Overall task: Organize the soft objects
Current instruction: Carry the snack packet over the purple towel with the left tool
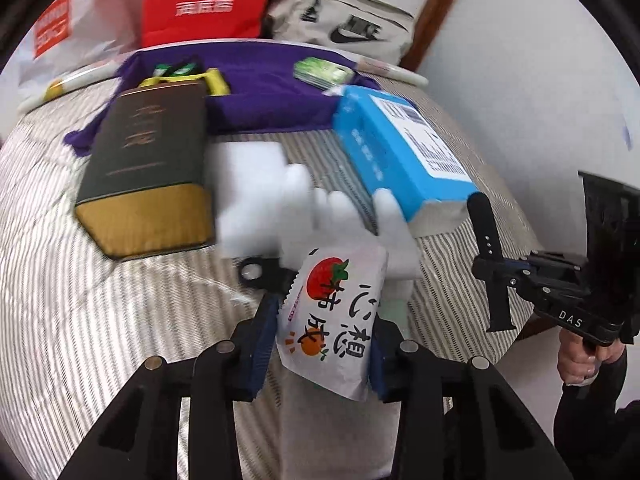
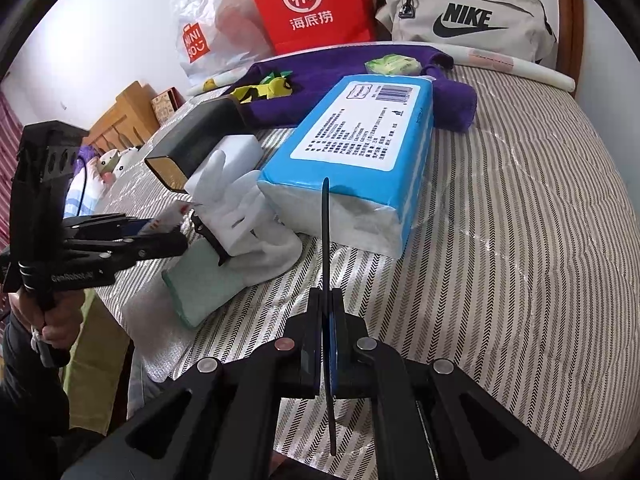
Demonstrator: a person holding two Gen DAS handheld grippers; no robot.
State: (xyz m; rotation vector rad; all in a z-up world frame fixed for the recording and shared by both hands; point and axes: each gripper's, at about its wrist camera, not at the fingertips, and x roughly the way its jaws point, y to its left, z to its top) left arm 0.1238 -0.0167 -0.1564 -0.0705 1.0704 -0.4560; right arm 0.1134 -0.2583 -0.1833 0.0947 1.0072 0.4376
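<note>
We are at a bed [image 2: 500, 208] covered in a striped quilt, with a red paper bag [image 2: 312, 4], a white plastic shopping bag [image 2: 208, 28] and a beige sling bag [image 2: 468, 12] standing against the wall behind it. A purple towel [image 2: 344, 68] lies across the far side, carrying a small yellow toy [image 2: 264, 88] and a green tissue pack [image 2: 394, 65].

Our left claw [image 1: 326, 320] is closed on a white snack packet [image 1: 332, 320] printed with a tomato and an orange, holding it above the near part of the quilt. Just beyond the packet lies a white glove [image 2: 248, 216], draped over a pale green sponge block [image 2: 204, 284] and touching a white foam block [image 2: 236, 152]. A dark box with a gold end [image 1: 148, 168] sits to the left of them and a large blue tissue pack [image 2: 360, 152] to the right.

Our right claw [image 2: 327, 320] is shut on a thin black strap [image 2: 326, 240], which stands up edge-on between its fingers, over the quilt near the blue pack.

We judge that we are mid-carry, with both items lifted and neither yet placed. The purple towel looks like the collecting spot, though that is our guess. The next move calls for carrying the packet over the glove and blocks without snagging them, then releasing it flat; the limp strap will need lowering gently so it does not flop aside.
</note>
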